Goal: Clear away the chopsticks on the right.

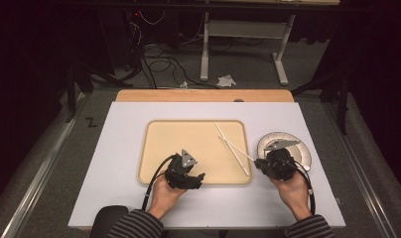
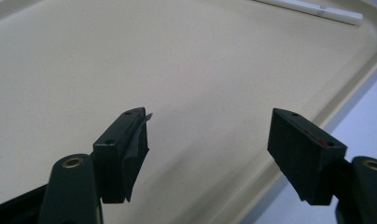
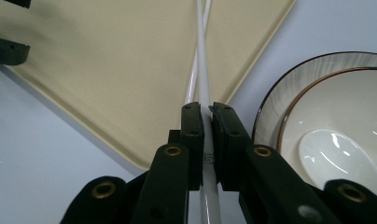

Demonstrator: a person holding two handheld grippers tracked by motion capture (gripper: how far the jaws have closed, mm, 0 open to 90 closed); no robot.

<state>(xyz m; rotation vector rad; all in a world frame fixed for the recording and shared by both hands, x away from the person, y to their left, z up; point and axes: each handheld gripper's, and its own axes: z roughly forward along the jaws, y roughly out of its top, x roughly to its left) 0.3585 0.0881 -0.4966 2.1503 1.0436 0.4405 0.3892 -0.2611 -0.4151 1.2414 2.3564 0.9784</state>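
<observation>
**Jaws at the tray's near edge: right clamped, left wide**

Fingers (image 3: 192,135) of the right gripper (image 3: 205,112) are closed on a white chopstick (image 3: 203,70), pinching it near its end just outside the tray's rim (image 3: 130,156). A 2nd chopstick (image 3: 192,86) lies under it; the two cross over the tray's right part and fan apart toward the far side. Left gripper (image 2: 207,135): jaws spread wide, nothing between them, low over bare tray (image 2: 177,70) near its front rim. Bowl (image 3: 270,112), w/ a white spoon (image 3: 331,154) inside, sits on the white mat (image 1: 119,163) right of the tray, just beside the right gripper. Tray centre & left lie bare; mat strips run along both sides & the near edge, where the hands (image 1: 164,196) rest.
</observation>
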